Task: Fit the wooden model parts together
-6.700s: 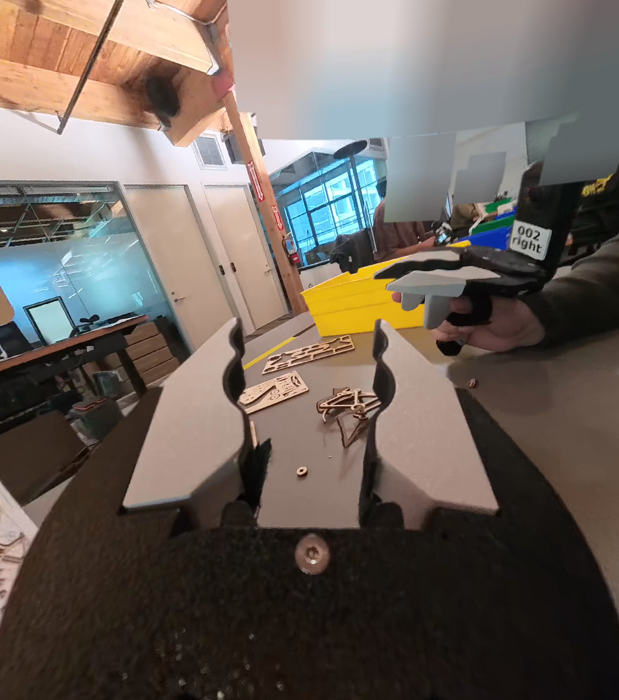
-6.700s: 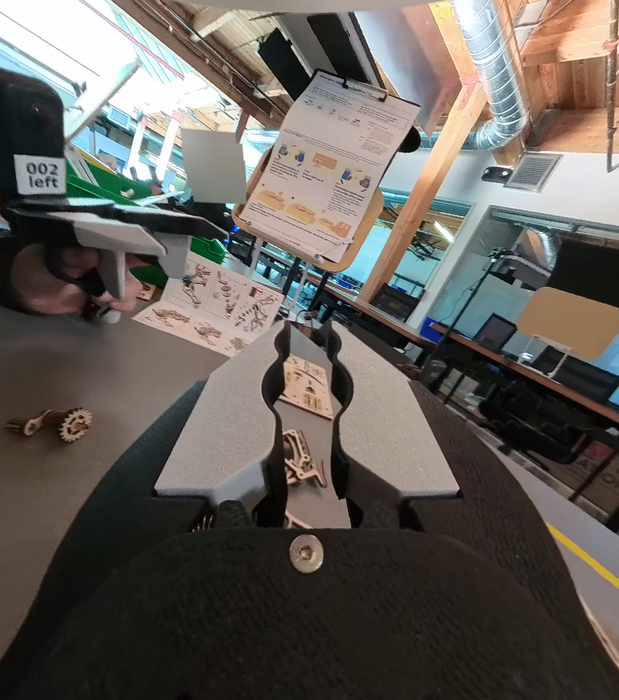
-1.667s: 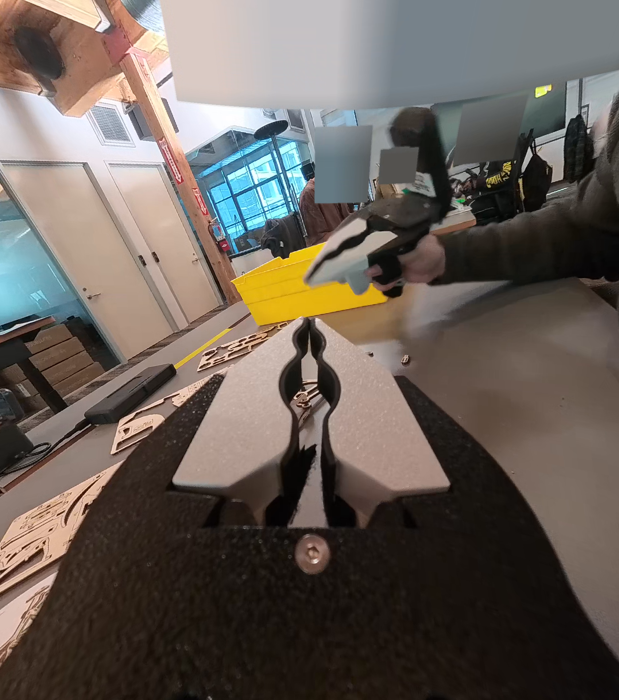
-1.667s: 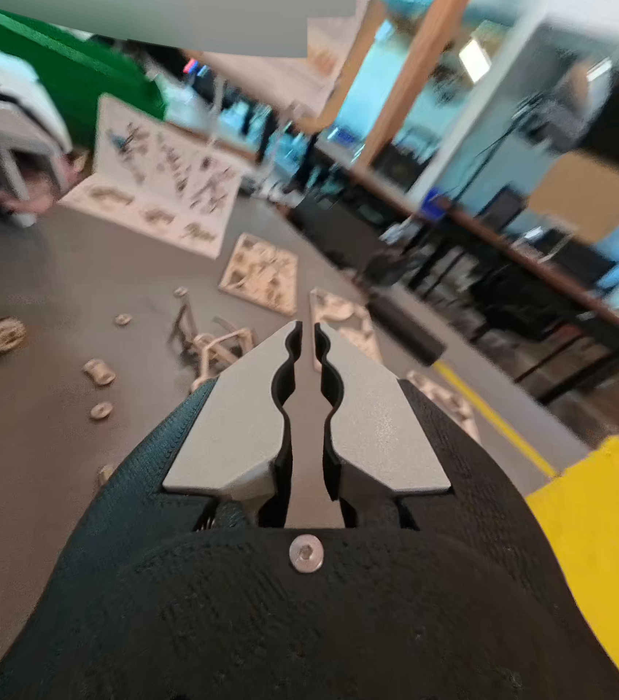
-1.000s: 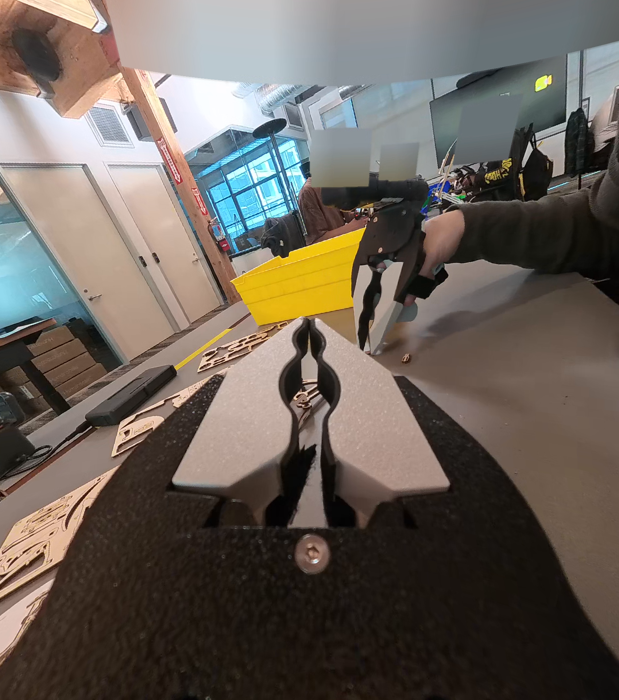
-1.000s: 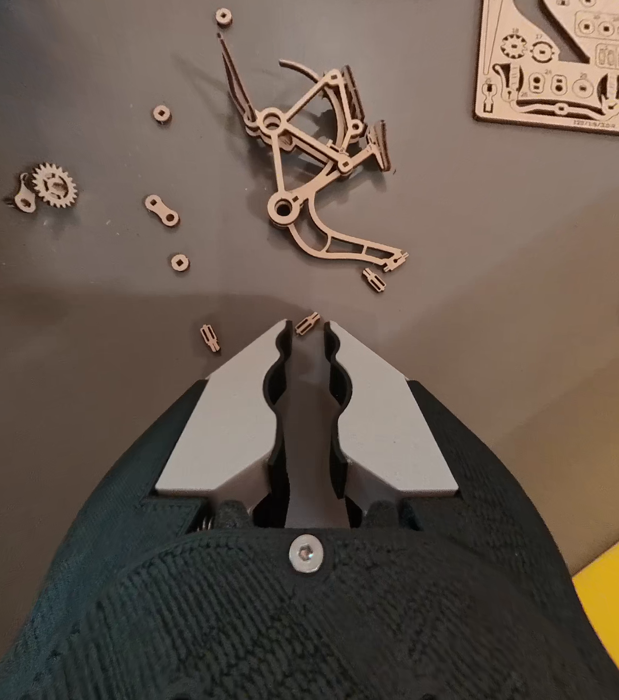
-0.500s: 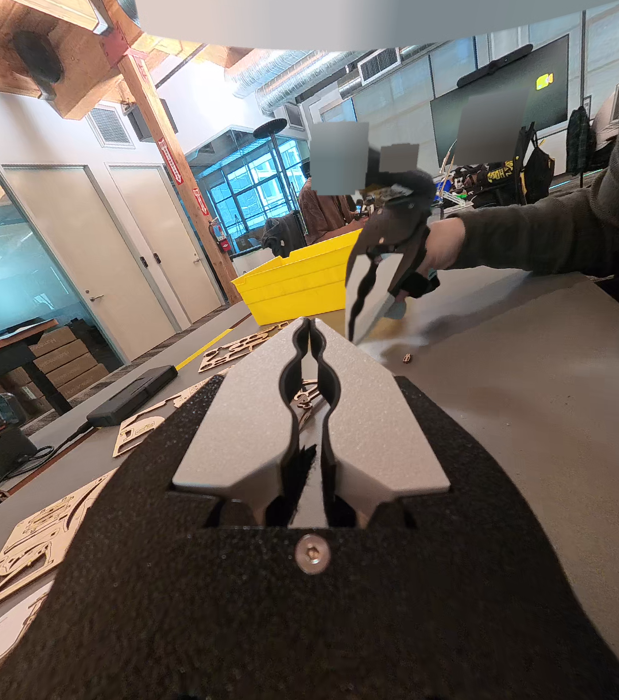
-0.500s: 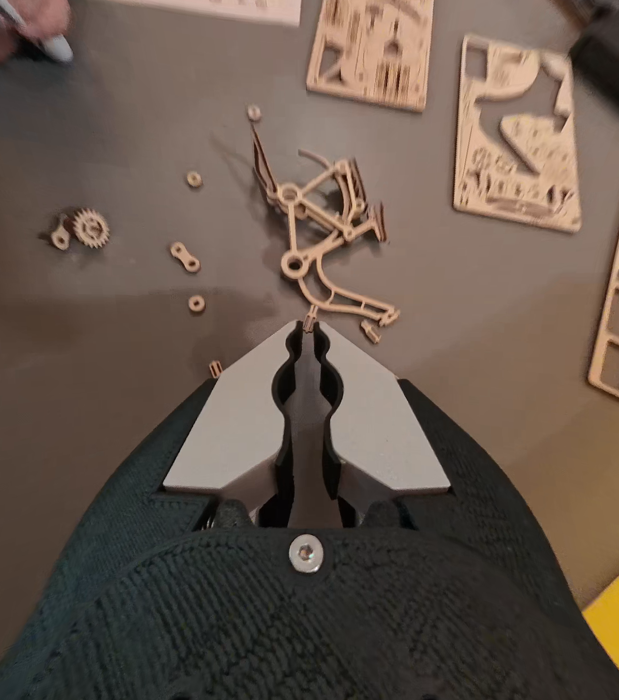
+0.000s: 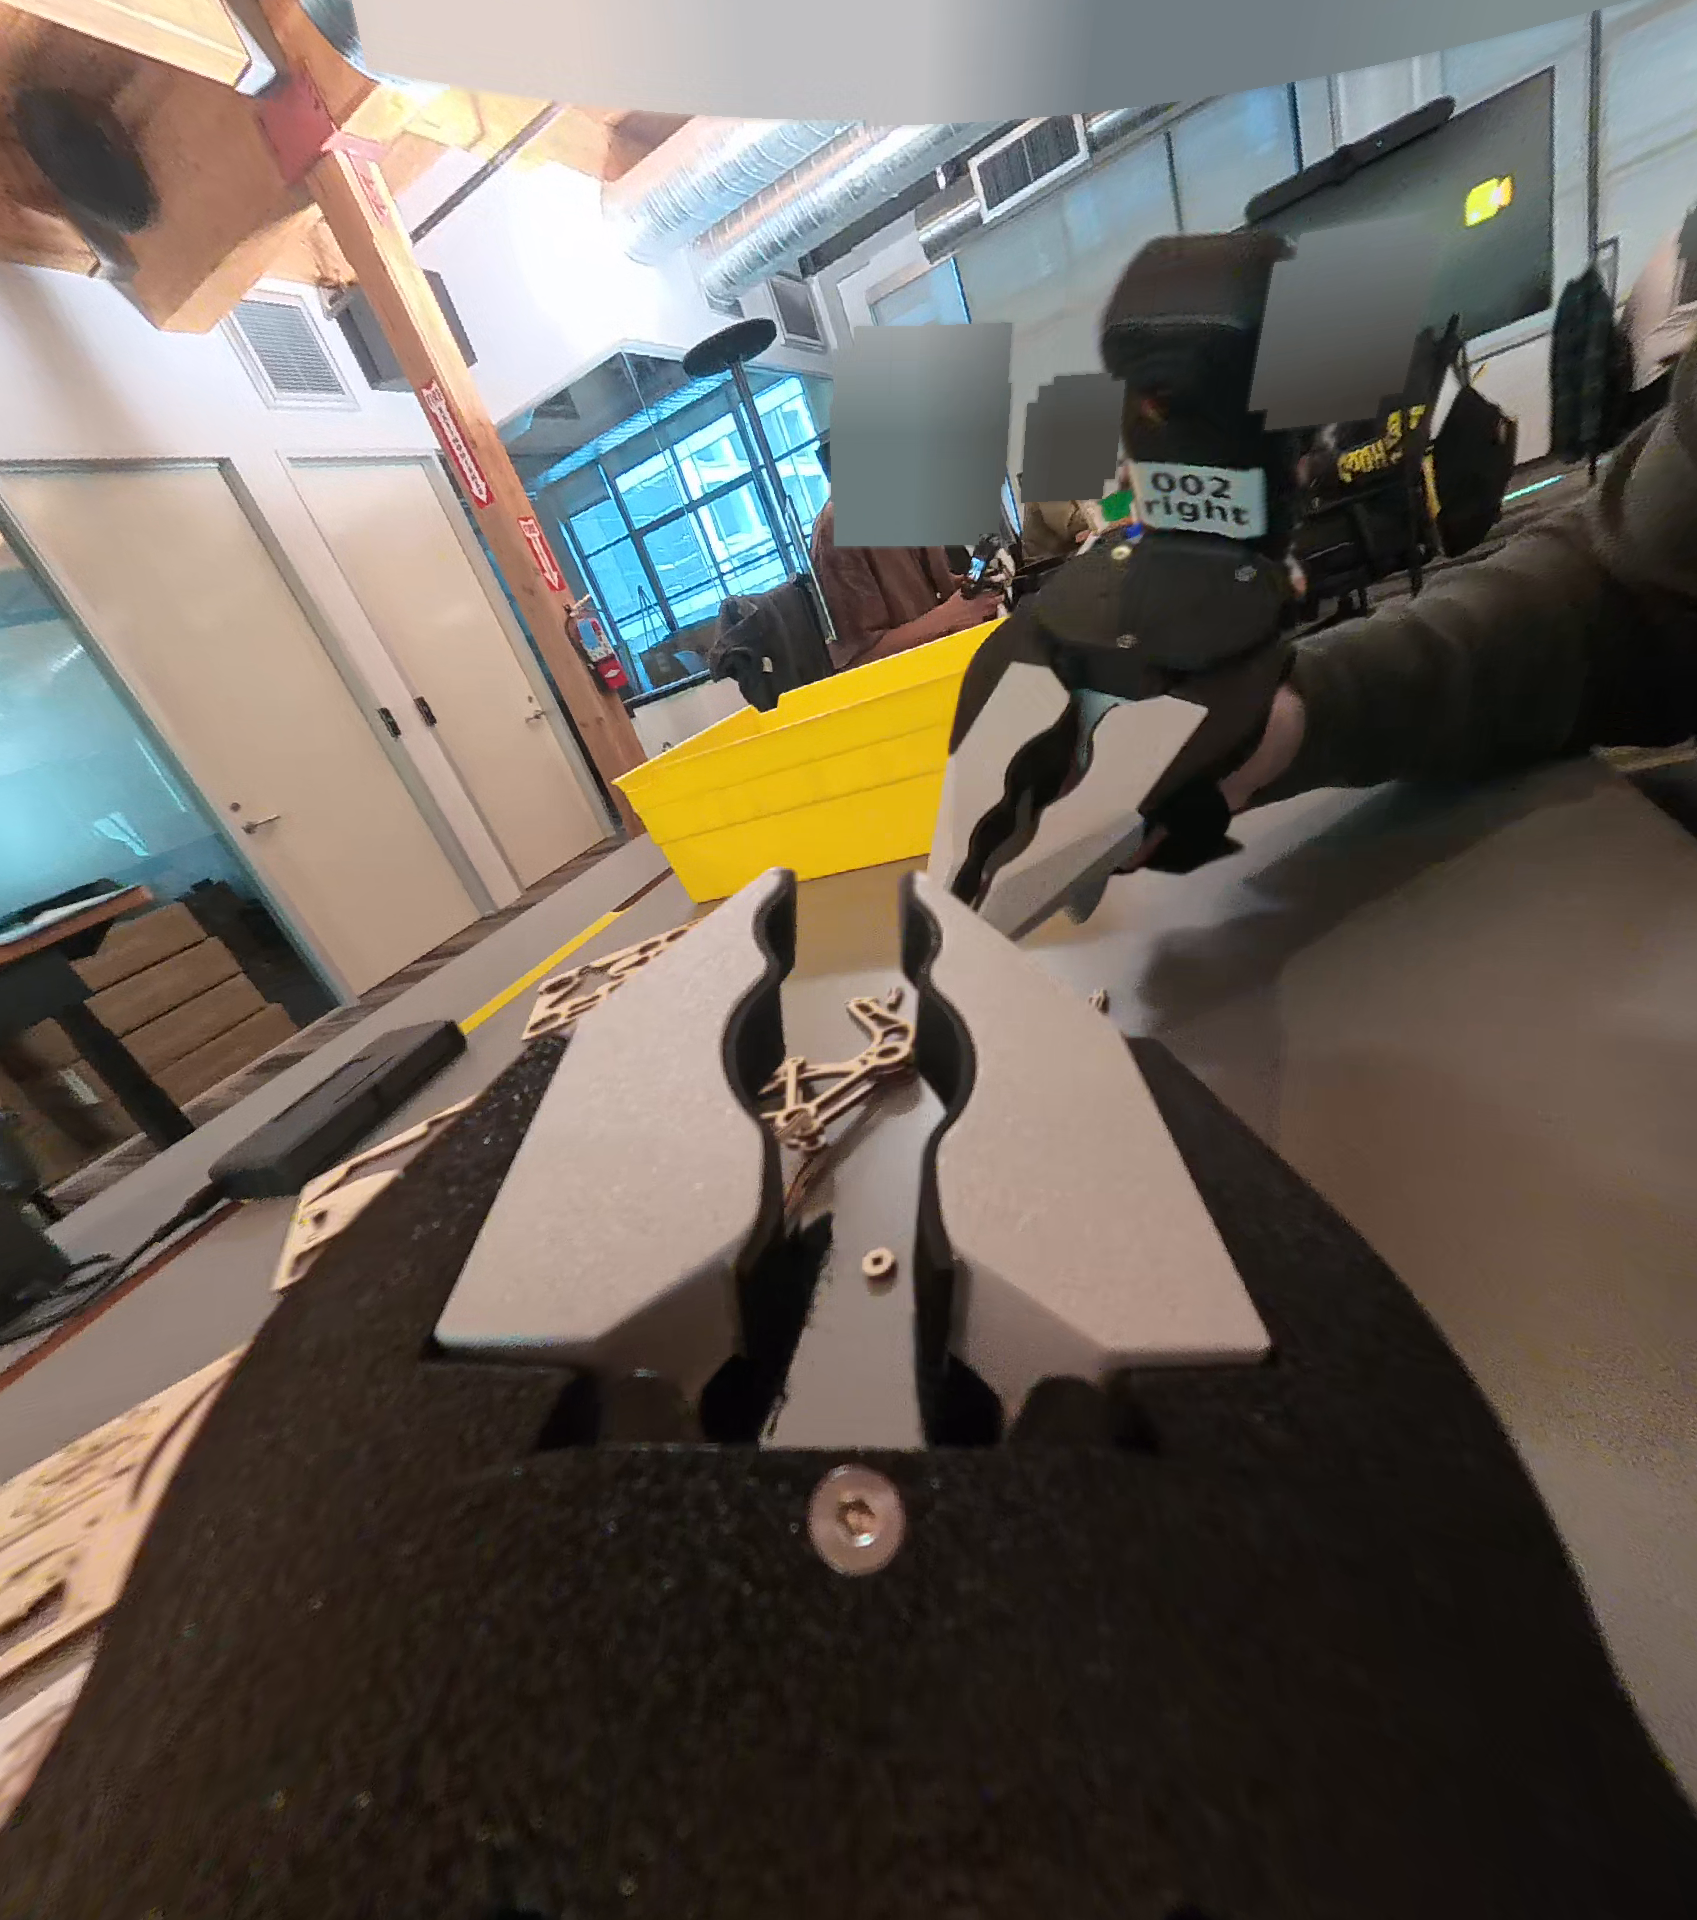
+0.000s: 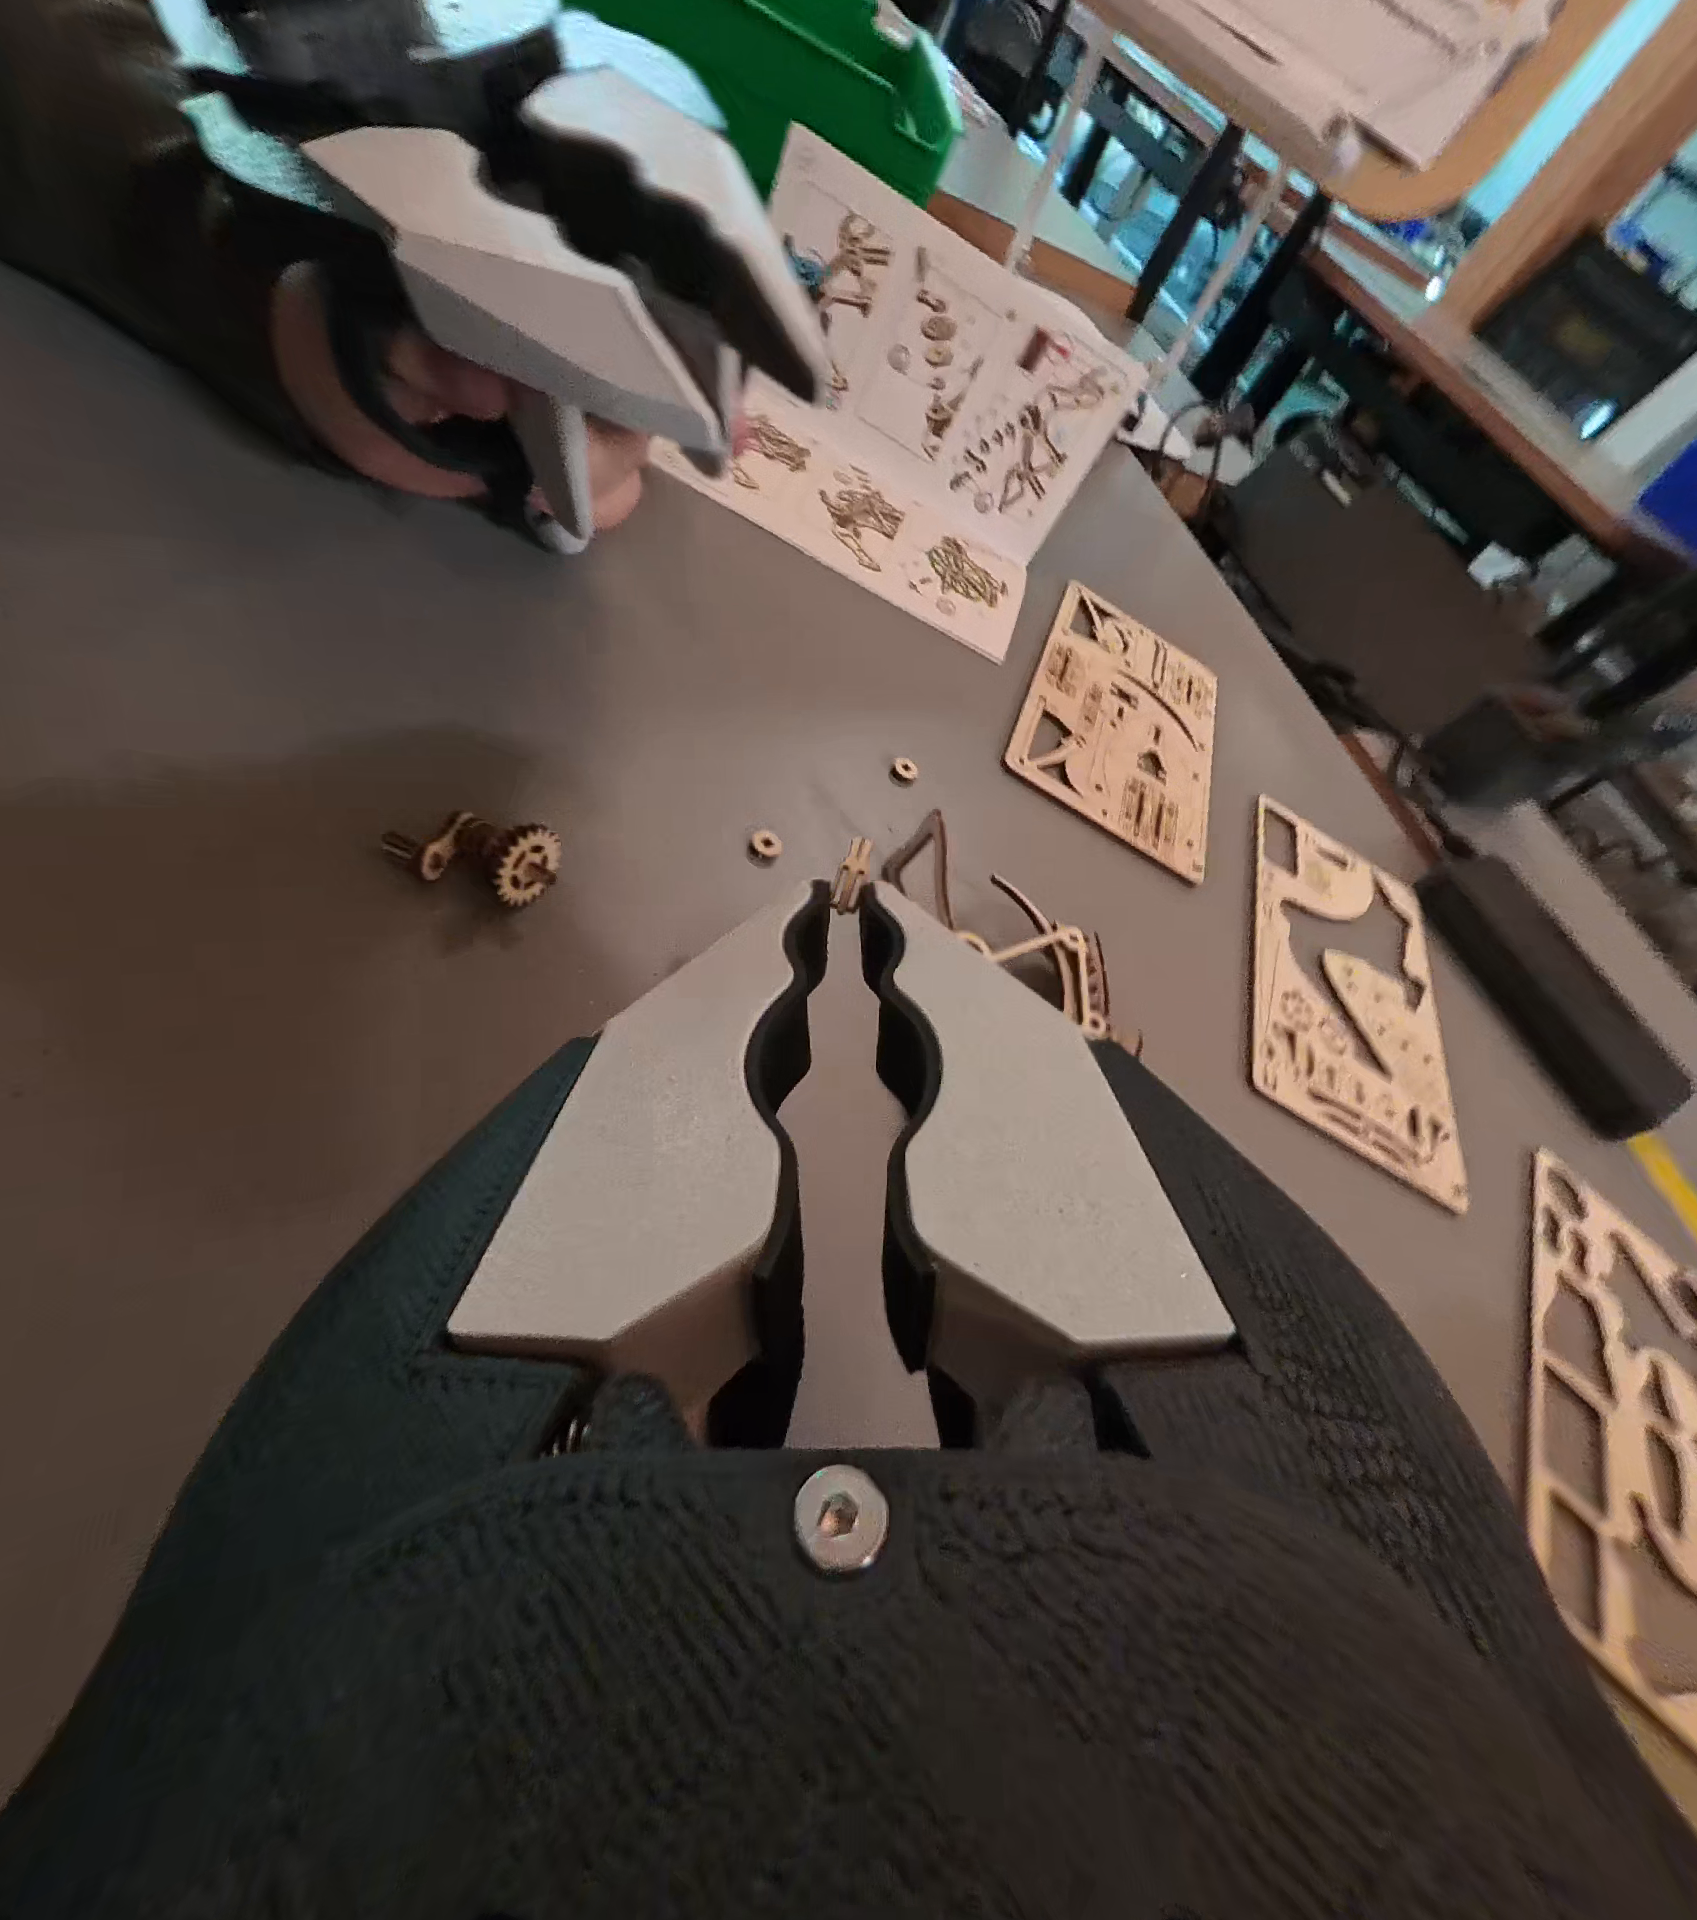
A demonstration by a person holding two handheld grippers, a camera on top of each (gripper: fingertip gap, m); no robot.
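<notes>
My right gripper (image 10: 846, 899) is shut on a small wooden pin (image 10: 854, 868) that sticks out of its tips, held above the grey table (image 10: 200, 1039). The partly built wooden frame (image 10: 1041, 951) lies just beyond and right of it. My left gripper (image 9: 846, 894) is partly open and empty, low over the table, with the same frame (image 9: 839, 1081) seen between its fingers. A small wooden washer (image 9: 880, 1260) lies under it. The right gripper also shows in the left wrist view (image 9: 969, 883), pointing down. The left gripper also shows in the right wrist view (image 10: 766, 416), held up at the far left.
A wooden gear piece (image 10: 501, 852) and two washers (image 10: 766, 844) lie left of the frame. Punched wooden sheets (image 10: 1343, 1008) and a paper instruction sheet (image 10: 927, 436) lie farther out. A black box (image 10: 1550, 997) sits by the edge. A yellow bin (image 9: 802, 769) stands at the far end. My right fingertips sit around 8 cm from my left ones.
My left gripper has opened from shut. My right gripper closed on the pin, lifted it off the table and tilted up from looking straight down.
</notes>
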